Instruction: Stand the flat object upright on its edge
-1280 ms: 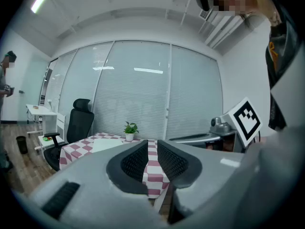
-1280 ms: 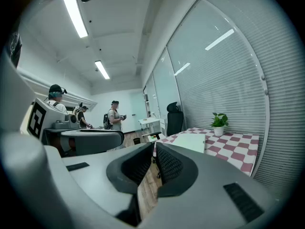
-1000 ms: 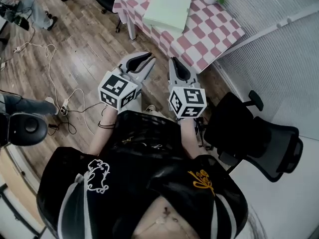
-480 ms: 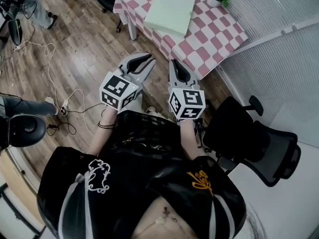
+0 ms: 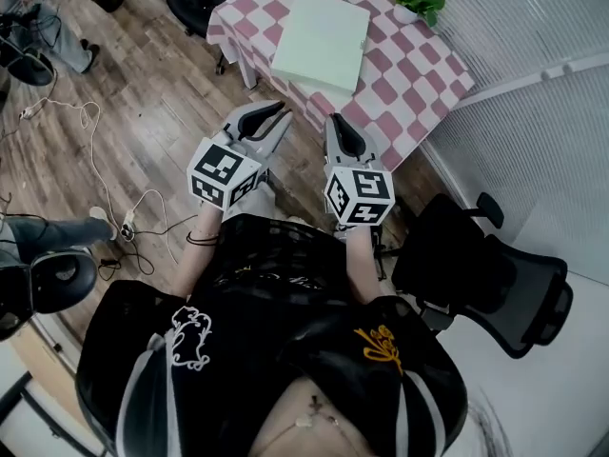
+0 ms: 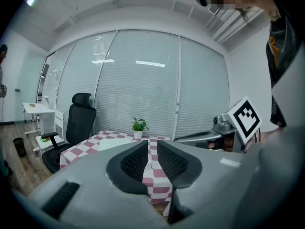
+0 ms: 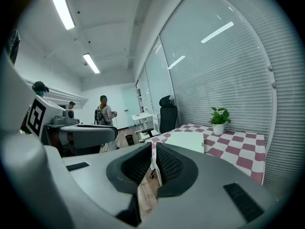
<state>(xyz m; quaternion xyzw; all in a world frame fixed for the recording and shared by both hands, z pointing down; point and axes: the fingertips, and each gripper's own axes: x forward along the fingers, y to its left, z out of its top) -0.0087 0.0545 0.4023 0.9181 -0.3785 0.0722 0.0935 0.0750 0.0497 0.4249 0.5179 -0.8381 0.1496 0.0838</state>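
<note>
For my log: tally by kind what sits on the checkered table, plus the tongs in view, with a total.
Flat pale green object: 1
Potted plant: 1
Tongs: 2, the left tongs and the right tongs, both shut and empty
Total: 4

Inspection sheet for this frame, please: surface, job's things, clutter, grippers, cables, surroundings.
Surface: table under a pink-and-white checked cloth.
Job's things: pale green flat object lying flat on the cloth, not yet stood up.
Clutter: potted plant at the table's far corner.
Grippers: left hand-held gripper and right hand-held gripper both shut, empty, short of the table.
Cables: loose white cables on the wood floor at left.
Surroundings: black office chair at right, window blinds behind the table.
</note>
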